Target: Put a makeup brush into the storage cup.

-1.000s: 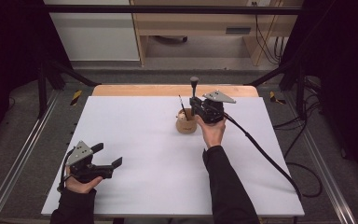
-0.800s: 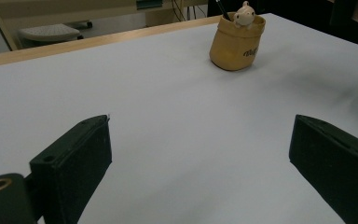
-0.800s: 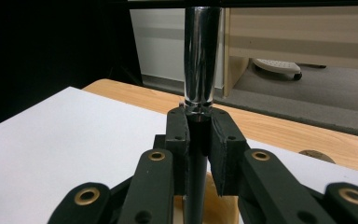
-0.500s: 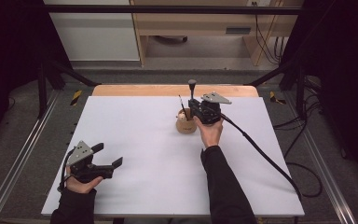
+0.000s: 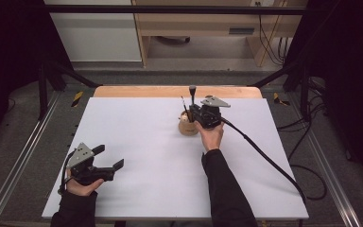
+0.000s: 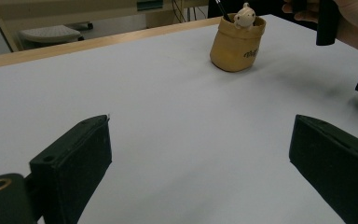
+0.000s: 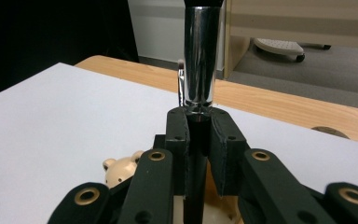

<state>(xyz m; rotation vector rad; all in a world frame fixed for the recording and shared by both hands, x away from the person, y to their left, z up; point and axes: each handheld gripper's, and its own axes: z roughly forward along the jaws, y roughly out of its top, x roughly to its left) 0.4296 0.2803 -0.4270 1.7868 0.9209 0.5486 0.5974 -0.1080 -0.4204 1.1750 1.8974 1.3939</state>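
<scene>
A tan pot (image 5: 188, 127) with a small bear figure (image 6: 245, 16) on its rim stands at the back middle of the white table (image 5: 137, 142). A thin dark brush (image 5: 184, 105) leans in the pot. My right gripper (image 5: 194, 113) hovers right over the pot, shut on a thick brush (image 7: 201, 60) with a silver ferrule and black handle, held upright; its lower end is hidden behind the jaws (image 7: 198, 135). The bear (image 7: 119, 170) sits just below them. My left gripper (image 5: 109, 156) rests open at the near left, nothing between its jaws (image 6: 205, 158), facing the pot (image 6: 237, 44).
A wooden strip (image 5: 170, 91) edges the table's far side. A black cable (image 5: 264, 156) trails from the right gripper across the right part of the table. Metal rails (image 5: 19, 161) flank both sides. A cabinet (image 5: 194, 23) stands beyond.
My right gripper has sunk slightly toward the pot with the thick brush still in its jaws. The left gripper has stayed put.
</scene>
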